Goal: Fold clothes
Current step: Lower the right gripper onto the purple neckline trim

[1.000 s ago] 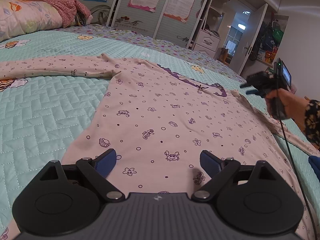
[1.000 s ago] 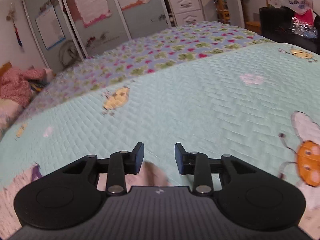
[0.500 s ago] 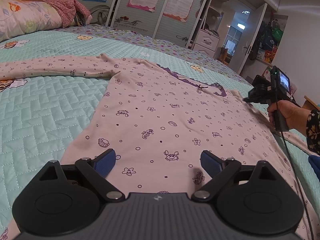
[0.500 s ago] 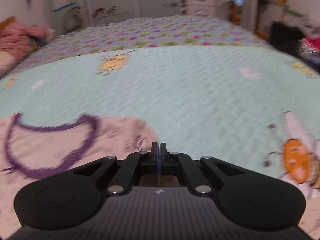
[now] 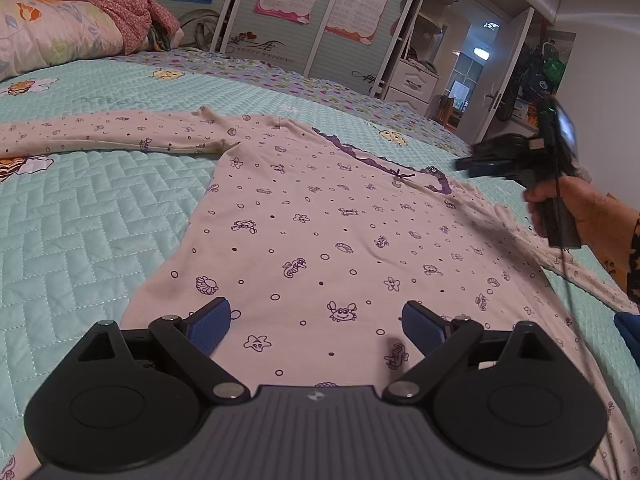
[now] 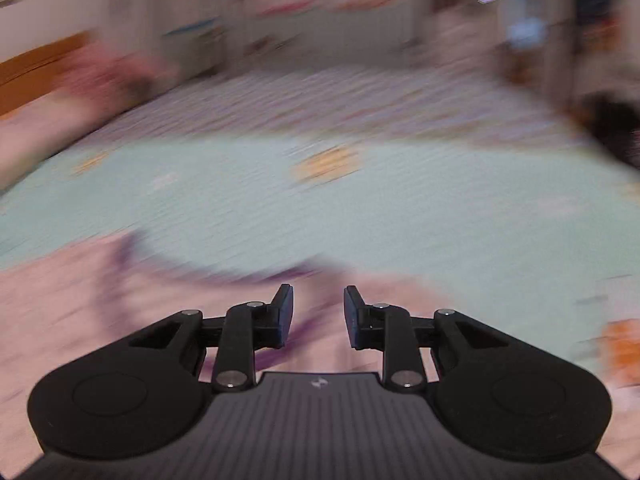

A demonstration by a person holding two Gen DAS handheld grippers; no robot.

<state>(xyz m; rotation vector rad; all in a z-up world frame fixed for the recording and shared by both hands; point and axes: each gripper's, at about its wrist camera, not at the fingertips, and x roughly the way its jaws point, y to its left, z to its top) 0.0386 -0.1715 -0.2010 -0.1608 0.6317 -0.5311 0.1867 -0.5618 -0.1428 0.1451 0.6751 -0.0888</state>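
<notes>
A bed [image 5: 92,216] under a mint quilted coverlet fills both views, and on it a pale pink long-sleeved pyjama top [image 5: 320,240], printed with crabs, starfish and seahorses, lies spread flat and front up, hem nearest the left camera, purple-trimmed neckline [image 5: 384,164] at the far end, one sleeve stretched out to the far left and the other trailing off to the right. The left hand-held gripper [image 5: 316,326] hovers over the hem with its blue-padded fingers spread wide, gripping nothing, just as it did a second ago. The change is on the right: half a second ago the right hand-held gripper [image 6: 318,312] had its fingers pressed together beside the neckline, and now they stand partly apart with nothing between them, the whole right view smeared by fast motion; from the left camera it sits lifted just above the right shoulder of the top, held in the person's hand [image 5: 576,208]. I judge that it has let go after tugging the shoulder straight, so the garment is smoothed but no fold is made yet. On the wardrobe door [image 5: 264,46] at the far wall the words "SWEET WEDDING" can be read; the posters above are too small to read.
</notes>
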